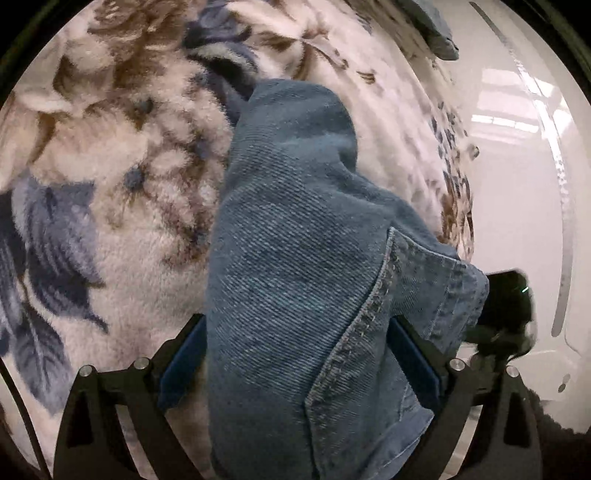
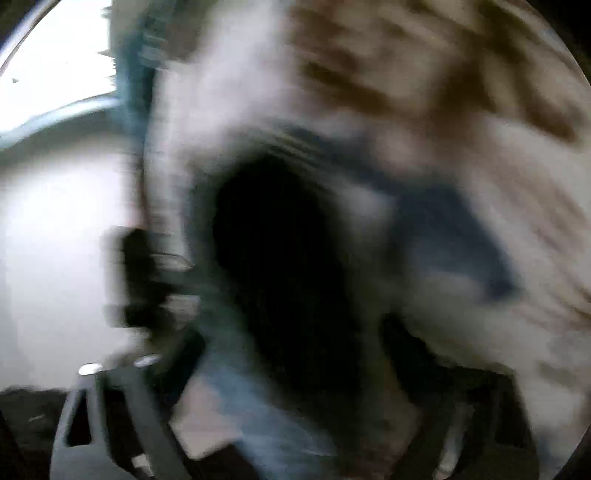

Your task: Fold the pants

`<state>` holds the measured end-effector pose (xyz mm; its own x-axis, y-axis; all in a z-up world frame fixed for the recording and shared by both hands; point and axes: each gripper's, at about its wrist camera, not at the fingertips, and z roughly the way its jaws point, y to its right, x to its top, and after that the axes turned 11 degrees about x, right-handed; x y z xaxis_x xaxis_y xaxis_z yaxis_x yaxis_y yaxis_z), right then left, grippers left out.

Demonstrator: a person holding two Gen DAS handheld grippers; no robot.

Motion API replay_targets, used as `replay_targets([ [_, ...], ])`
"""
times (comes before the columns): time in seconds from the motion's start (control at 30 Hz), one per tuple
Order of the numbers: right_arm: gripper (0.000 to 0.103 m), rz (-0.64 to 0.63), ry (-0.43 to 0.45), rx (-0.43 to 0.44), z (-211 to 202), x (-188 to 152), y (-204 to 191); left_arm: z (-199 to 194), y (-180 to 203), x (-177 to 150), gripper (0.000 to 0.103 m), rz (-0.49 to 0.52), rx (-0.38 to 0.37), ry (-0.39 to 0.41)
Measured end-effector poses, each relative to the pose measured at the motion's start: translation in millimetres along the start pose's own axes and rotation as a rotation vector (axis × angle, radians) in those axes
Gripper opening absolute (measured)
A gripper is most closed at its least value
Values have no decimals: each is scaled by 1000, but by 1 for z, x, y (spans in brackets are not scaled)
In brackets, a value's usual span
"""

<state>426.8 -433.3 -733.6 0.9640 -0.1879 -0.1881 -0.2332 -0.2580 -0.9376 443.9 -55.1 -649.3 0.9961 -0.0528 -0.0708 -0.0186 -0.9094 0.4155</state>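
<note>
Blue denim pants [image 1: 295, 258] hang bunched between the fingers of my left gripper [image 1: 295, 350], which is shut on them; a stitched seam and hem show at the right. The pants drape over a fluffy floral blanket [image 1: 110, 166]. The right wrist view is heavily blurred: dark fabric [image 2: 288, 266] fills the space between my right gripper's [image 2: 295, 369] fingers, with pale blue denim [image 2: 258, 424] low down. I cannot tell whether the right gripper is open or shut. The other gripper shows as a dark shape [image 1: 506, 306] at the right of the left wrist view.
The floral blanket [image 2: 443, 147] covers the surface in both views. A glossy white floor or surface [image 1: 517, 184] lies past its right edge. A blue cloth item [image 1: 432, 33] lies at the blanket's far edge.
</note>
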Motion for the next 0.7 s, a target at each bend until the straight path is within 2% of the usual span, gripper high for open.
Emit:
replay_targets([
  [0.03, 76, -35, -15, -25, 3, 2, -5, -1, 0, -1, 98, 3, -3, 1],
  [0.1, 77, -113, -64, -226, 16, 9, -5, 2, 0, -1, 98, 17, -5, -6],
  [0.17, 84, -72, -87, -201, 26, 16, 12, 2, -2, 0, 98, 17, -11, -12],
  [0.27, 97, -82, -107, -160, 35, 21, 15, 5, -1, 3, 99, 18, -27, -17],
  [0.37, 98, -120, -137, -153, 45, 21, 5, 2, 7, 4, 99, 29, -53, -1],
  [0.43, 87, -124, -127, -87, 52, 18, 0, -2, 16, 3, 99, 50, -68, 12],
  [0.47, 67, -141, -117, -117, 54, 17, -2, -3, 18, 2, 99, 56, -57, 19],
  [0.5, 59, -156, -107, -164, 57, 16, -3, -6, 20, 1, 99, 58, -57, 26],
  [0.6, 48, -144, -70, -176, 55, 12, -5, -16, 17, 0, 99, 29, -103, 38],
  [0.7, 43, -159, -47, -166, 43, 7, -22, -32, 22, -1, 99, 28, -122, 52],
])
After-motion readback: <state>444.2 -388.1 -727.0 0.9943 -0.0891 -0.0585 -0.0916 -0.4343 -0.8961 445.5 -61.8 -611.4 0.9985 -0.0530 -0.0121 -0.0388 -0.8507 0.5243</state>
